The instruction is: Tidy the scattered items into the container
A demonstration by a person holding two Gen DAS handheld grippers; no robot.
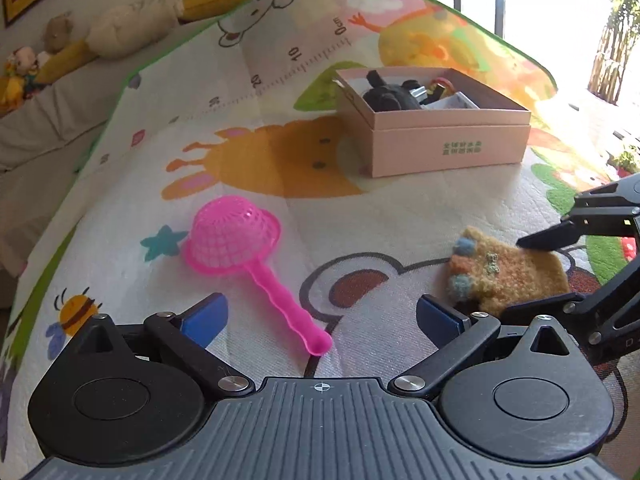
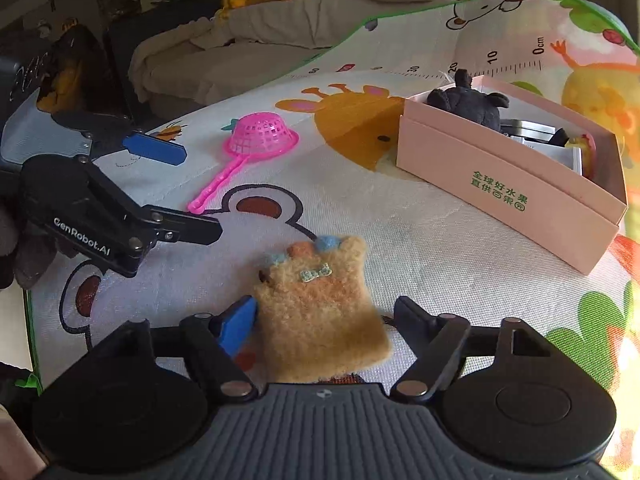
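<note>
Right claw (image 2: 320, 316) half-wide around fuzzy mitt (image 2: 320, 312), not pinching. Soft, light, floppy: grab mid-body. Left claw (image 1: 320, 316) wide, empty, near pink sieve (image 1: 240, 248).
</note>
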